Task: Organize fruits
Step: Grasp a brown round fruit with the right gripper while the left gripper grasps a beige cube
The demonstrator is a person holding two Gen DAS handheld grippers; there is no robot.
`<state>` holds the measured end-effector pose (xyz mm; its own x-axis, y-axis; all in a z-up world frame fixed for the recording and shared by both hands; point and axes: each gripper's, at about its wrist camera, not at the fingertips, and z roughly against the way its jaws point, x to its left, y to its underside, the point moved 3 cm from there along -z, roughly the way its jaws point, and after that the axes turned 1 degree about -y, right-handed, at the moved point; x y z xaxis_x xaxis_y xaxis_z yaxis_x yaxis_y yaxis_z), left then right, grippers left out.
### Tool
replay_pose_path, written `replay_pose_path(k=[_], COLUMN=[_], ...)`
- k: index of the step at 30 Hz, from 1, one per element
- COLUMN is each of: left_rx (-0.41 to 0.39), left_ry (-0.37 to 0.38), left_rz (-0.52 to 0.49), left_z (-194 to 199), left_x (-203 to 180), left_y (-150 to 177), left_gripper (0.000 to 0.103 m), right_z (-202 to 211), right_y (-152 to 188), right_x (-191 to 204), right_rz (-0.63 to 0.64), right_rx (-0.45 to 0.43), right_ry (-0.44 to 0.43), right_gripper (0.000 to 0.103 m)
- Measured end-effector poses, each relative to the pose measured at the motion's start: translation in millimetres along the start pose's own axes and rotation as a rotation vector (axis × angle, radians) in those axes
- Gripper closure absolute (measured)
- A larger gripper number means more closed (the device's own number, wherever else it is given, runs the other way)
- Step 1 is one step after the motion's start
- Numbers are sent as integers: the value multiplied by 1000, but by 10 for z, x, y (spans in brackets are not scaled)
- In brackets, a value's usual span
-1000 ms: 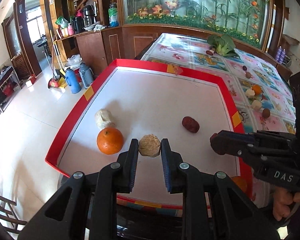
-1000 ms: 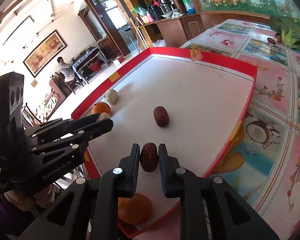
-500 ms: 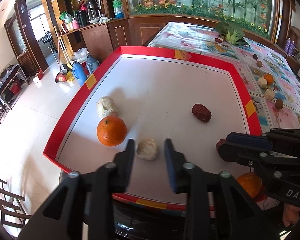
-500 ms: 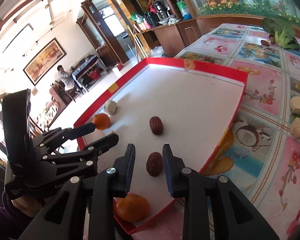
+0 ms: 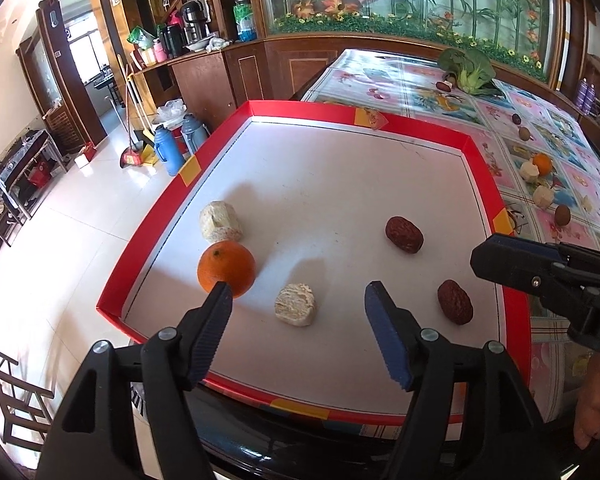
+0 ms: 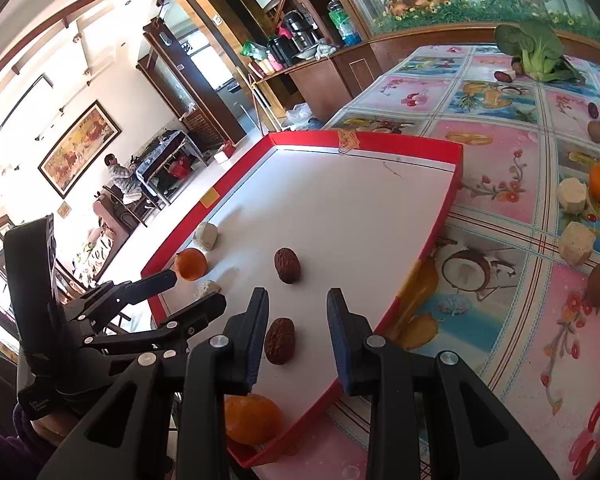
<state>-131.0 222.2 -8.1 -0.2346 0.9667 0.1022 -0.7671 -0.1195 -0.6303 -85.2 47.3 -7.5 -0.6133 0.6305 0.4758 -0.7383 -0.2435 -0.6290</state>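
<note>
The red-rimmed tray [image 5: 156, 220] on the desk [image 6: 500, 320] holds six fruits: two oranges [image 5: 226, 267], two red dates [image 5: 404, 234], two pale peeled pieces [image 5: 295, 305]. More fruit lies on the desk outside it. Left gripper [image 5: 298, 320] jaws released above one pale piece; right gripper [image 6: 297, 328] jaws released around one date [image 6: 279, 341].

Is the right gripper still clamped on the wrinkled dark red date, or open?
Open. The right gripper has its jaws spread, and the wrinkled dark red date lies between them on the red-rimmed white tray, a gap showing beside the right jaw.
</note>
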Motion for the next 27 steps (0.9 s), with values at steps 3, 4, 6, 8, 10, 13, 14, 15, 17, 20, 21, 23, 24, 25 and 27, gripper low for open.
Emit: replay_pose_path(k=[3,4,6,8,10,13,14,15,17,20,21,23,24,25,27], left_rx=[0,1,1,4,5,12,16,20,28,25,22,18,17,16,12], left_ry=[1,1,2,1,-1,-9,-9,-9,-10,-17,-21,-24,-23,-24,-20], left_rz=[1,1,4,4,6,15,21,27,42,60,62,63,62,59,45], left_z=[16,16,29,43,50,55,51,52,57,83,91,103,106,106,120], left_x=[-7,-6,-7,-7,-1,31,47,67,107,163,173,170,156,131,51], left_y=[-3,-3,-3,-5,-10,-14,-12,-13,-17,-35,-42,-52,-56,-64,-89], left_gripper=[32,30,28,28,28,28,28,28,27,23,23,23,23,23,23], right_z=[46,60,96,162,262,472,591,673,867,1044,1058,1018,970,940,864], right_y=[-12,-17,-23,-34,-45,-46,-36,-25,5,51,62,60,57,55,28], right_x=[-47,-69,-122,-182,-264,-423,-523,-598,-789,-1060,-1129,-1211,-1221,-1217,-1170], right_rz=[-16,-25,-41,-51,-54,-39,-29,-24,-13,10,15,20,23,27,50], right_rx=[-13,-15,-20,-33,-51,-85,-99,-109,-134,-123,-110,-71,-51,-42,-37], right_ry=[-1,-3,-4,7,25,69,97,120,185,277,302,332,337,337,333], right_gripper=[74,74,74,74,74,74,74,74,74,74,74,74,74,74,74])
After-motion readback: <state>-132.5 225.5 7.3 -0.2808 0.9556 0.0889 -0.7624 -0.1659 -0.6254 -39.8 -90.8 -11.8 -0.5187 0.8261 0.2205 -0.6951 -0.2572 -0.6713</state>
